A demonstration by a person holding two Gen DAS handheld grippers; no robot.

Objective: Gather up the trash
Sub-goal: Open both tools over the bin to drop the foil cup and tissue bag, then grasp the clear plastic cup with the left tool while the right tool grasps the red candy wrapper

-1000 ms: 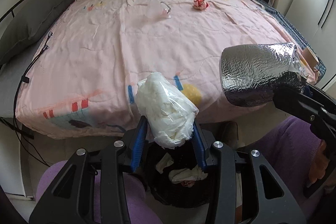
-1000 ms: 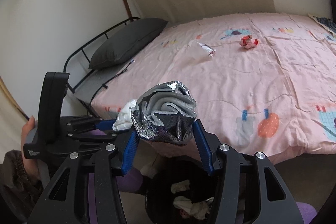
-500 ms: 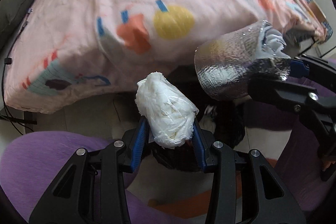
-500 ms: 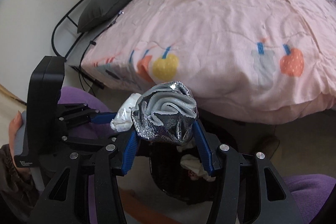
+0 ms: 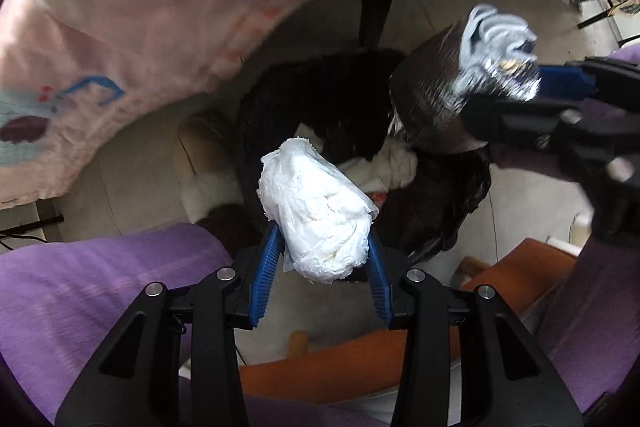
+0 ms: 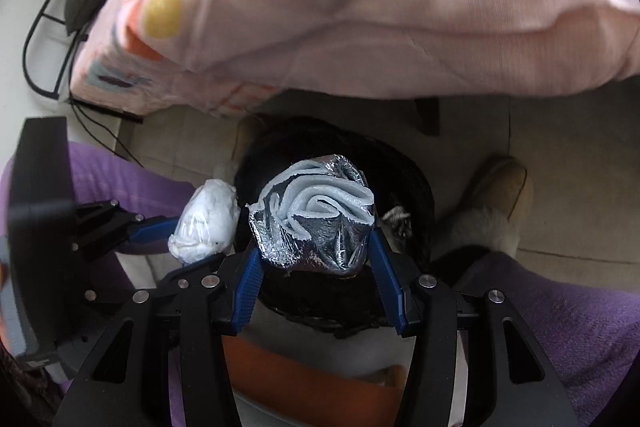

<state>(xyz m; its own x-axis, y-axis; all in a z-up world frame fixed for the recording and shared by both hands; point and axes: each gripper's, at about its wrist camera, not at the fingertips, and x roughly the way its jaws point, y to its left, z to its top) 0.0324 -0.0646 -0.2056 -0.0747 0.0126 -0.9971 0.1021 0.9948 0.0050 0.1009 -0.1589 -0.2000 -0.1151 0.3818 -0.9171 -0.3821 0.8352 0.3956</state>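
Your left tool (image 5: 320, 259) clenched the white wad (image 5: 318, 211), your right tool (image 6: 314, 267) gripped the foil roll (image 6: 312, 219), both held over the black bin (image 5: 320, 99) beside the bed (image 6: 360, 7).

Left gripper (image 5: 322, 261): blue fingers clamp a white plastic-wrapped wad (image 5: 316, 211).
Ahead, below the wad: black trash bin (image 5: 332, 111) with white scraps inside.
Ahead-right: right gripper (image 5: 532, 91) pinches a rolled foil sheet (image 5: 456, 83) above the bin.
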